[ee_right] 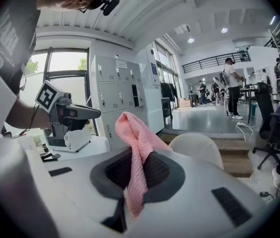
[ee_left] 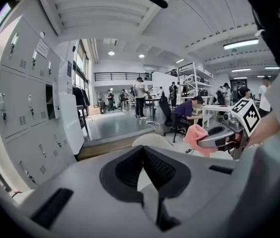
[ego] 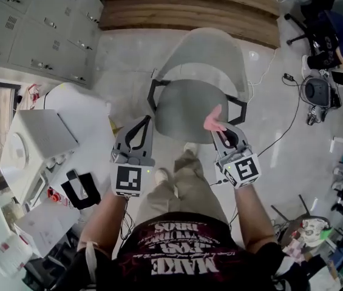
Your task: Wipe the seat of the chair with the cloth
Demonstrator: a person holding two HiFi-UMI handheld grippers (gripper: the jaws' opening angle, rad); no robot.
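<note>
The chair point(ego: 203, 56) has a pale rounded back and a grey seat point(ego: 186, 113) on a black frame, and stands straight ahead of me in the head view. My right gripper point(ego: 218, 128) hovers over the seat's front right edge, shut on a pink cloth point(ego: 213, 120). In the right gripper view the cloth point(ee_right: 136, 150) stands up out of the closed jaws and folds over. My left gripper point(ego: 145, 121) is shut and holds nothing, just off the seat's front left corner. The left gripper view shows the chair back point(ee_left: 152, 141) beyond its jaws and the cloth point(ee_left: 195, 135) at right.
A white table point(ego: 80, 111) with a white box point(ego: 37, 138) stands close on the left, with grey lockers point(ego: 31, 23) behind. A wooden step point(ego: 189, 8) runs beyond the chair. My shoes point(ego: 190, 148) are under the seat's front. A cable point(ego: 286, 126) and gear lie to the right.
</note>
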